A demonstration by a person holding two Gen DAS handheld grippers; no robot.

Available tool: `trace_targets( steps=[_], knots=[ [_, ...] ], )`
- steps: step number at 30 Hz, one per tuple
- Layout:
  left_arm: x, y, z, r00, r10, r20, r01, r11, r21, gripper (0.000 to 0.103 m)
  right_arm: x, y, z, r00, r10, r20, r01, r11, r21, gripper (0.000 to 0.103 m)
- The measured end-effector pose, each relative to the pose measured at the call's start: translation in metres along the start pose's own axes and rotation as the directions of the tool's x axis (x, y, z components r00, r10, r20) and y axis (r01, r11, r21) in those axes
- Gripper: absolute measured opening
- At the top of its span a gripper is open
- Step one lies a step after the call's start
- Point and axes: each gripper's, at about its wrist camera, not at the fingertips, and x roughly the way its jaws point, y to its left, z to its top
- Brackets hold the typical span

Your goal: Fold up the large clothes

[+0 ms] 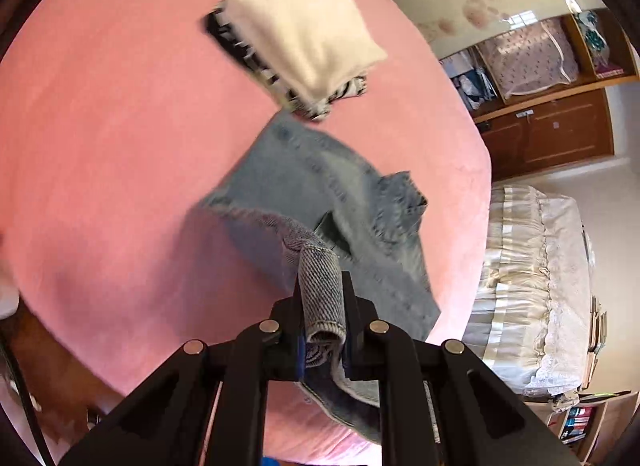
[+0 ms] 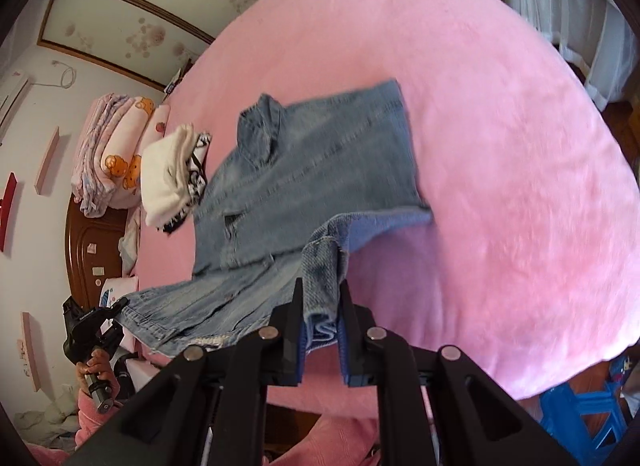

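Note:
A light blue denim shirt [image 1: 320,185] lies partly folded on the pink bed [image 1: 100,145], collar toward the stacked clothes. My left gripper [image 1: 322,286] is shut on a hem corner of the denim and holds it lifted above the bed. In the right wrist view the denim shirt [image 2: 312,169] spreads across the pink bed [image 2: 500,145]. My right gripper [image 2: 320,290] is shut on another hem corner, raised over the near edge. The left gripper [image 2: 94,330] shows at the left, held by a hand, with the hem stretched between the two.
A folded stack, white on top of black-and-white cloth [image 1: 308,37], sits on the bed beyond the shirt; it also shows in the right wrist view [image 2: 172,173]. Folded quilts [image 2: 112,145] lie by the headboard. A second bed [image 1: 536,286] and wooden cabinets [image 1: 552,133] stand alongside.

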Motion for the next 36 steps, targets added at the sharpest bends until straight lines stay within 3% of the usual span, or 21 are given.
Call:
trace_targets(
  steps=[7, 12, 17, 21, 25, 28, 29, 34, 36],
  knots=[
    [0.059, -0.043, 0.079, 0.999, -0.003, -0.044, 0.005, 0.999, 0.044, 0.01, 0.027, 0.022, 0.088, 0.998, -0.027, 0.054, 0.024, 0.999, 0.044, 0.011],
    [0.127, -0.056, 0.125, 0.997, 0.037, -0.071, -0.034, 0.998, 0.051, 0.01, 0.072, 0.023, 0.141, 0.997, -0.059, 0.046, 0.054, 0.994, 0.097, 0.011],
    [0.186, -0.049, 0.152, 0.991, 0.077, -0.105, -0.07, 0.995, 0.066, 0.01, 0.127, 0.016, 0.182, 0.993, -0.119, 0.02, 0.116, 0.986, 0.122, 0.011],
    [0.226, -0.034, 0.167, 0.987, 0.084, -0.139, -0.077, 0.996, 0.052, 0.01, 0.166, 0.004, 0.209, 0.993, -0.117, 0.01, 0.114, 0.979, 0.167, 0.012],
    [0.261, -0.023, 0.176, 0.98, 0.113, -0.161, -0.107, 0.993, 0.049, 0.011, 0.198, -0.006, 0.224, 0.992, -0.126, 0.014, 0.121, 0.971, 0.206, 0.012],
    [0.282, -0.019, 0.176, 0.971, 0.156, -0.18, -0.146, 0.987, 0.071, 0.013, 0.222, -0.011, 0.229, 0.985, -0.174, -0.007, 0.171, 0.96, 0.22, 0.013],
    [0.286, -0.019, 0.176, 0.967, 0.173, -0.187, -0.16, 0.983, 0.085, 0.014, 0.228, -0.013, 0.23, 0.982, -0.19, -0.016, 0.189, 0.957, 0.221, 0.015],
    [0.295, -0.023, 0.175, 0.961, 0.194, -0.198, -0.172, 0.978, 0.122, 0.031, 0.233, -0.008, 0.238, 0.967, -0.252, 0.047, 0.24, 0.953, 0.183, 0.052],
    [0.293, -0.03, 0.172, 0.962, 0.205, -0.18, -0.177, 0.972, 0.157, 0.035, 0.228, 0.0, 0.242, 0.956, -0.283, 0.076, 0.269, 0.951, 0.15, 0.054]
  ],
)
